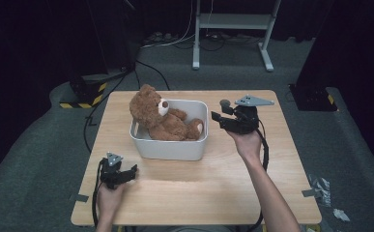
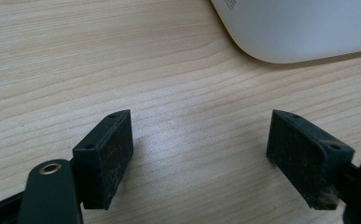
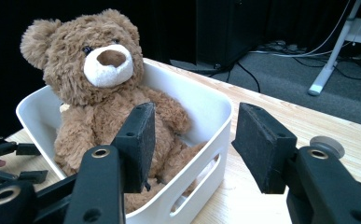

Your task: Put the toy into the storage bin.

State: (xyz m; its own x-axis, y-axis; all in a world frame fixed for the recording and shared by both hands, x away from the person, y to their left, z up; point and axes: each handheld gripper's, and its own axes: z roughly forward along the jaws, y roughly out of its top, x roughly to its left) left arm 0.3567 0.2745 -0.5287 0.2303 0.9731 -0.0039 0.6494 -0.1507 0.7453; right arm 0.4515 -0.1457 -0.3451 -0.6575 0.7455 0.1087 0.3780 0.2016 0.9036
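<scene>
Right gripper (image 1: 217,116) open, teddy bear (image 1: 158,116) legs bin-hidden (image 1: 170,147)

Bright tabletop, dark surroundings, sharp focus

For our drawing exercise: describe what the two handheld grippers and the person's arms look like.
Both are black: the left gripper and right gripper each carry a grey three-cornered plate, a trailing black cable and flat rectangular black pads with small screw holes. The forearms are bare, without sleeves.

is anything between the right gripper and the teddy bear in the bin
Yes: the white bin's near wall. The right gripper hangs open just outside it, while the teddy bear sits inside, its upper body clear above the rim.
</scene>
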